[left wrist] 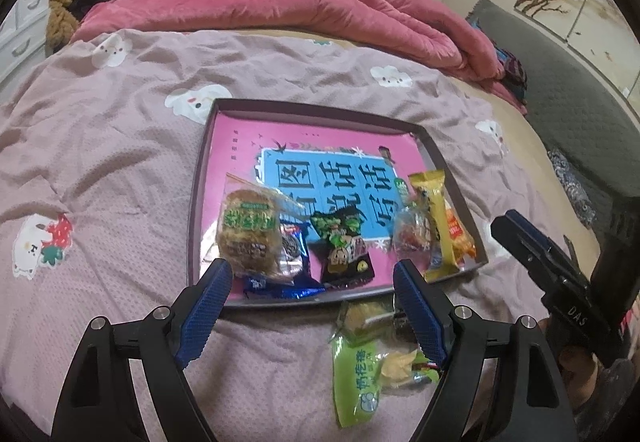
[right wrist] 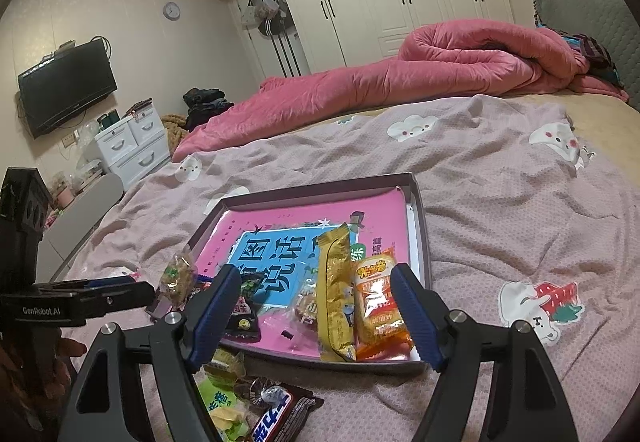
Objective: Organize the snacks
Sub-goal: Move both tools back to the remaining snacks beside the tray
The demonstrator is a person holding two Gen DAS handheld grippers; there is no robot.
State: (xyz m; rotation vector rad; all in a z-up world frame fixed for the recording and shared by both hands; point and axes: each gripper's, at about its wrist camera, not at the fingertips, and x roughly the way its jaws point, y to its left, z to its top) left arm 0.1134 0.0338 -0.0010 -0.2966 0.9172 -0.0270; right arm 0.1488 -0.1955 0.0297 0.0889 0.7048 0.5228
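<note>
A shallow dark tray point(left wrist: 280, 107) point(right wrist: 419, 202) with a pink and blue liner lies on the bed. In it are a round cake packet point(left wrist: 248, 234), a blue cookie packet point(left wrist: 294, 262), a black and green packet point(left wrist: 344, 246), a clear candy packet point(left wrist: 412, 230), a gold bar point(left wrist: 434, 218) point(right wrist: 336, 290) and an orange packet point(left wrist: 460, 238) point(right wrist: 378, 306). On the sheet in front lie a green packet point(left wrist: 356, 370) point(right wrist: 218, 398) and a Snickers bar point(right wrist: 280, 418). My left gripper point(left wrist: 312, 306) is open and empty above the tray's near edge. My right gripper point(right wrist: 312, 314) is open and empty over the tray's near right part.
The pink patterned sheet point(left wrist: 120, 162) covers the bed. A rolled pink quilt point(right wrist: 460, 58) lies at the far side. A grey headboard point(left wrist: 560, 98) stands to the right. A white drawer unit point(right wrist: 132, 142) and a wall TV point(right wrist: 64, 86) are on the left.
</note>
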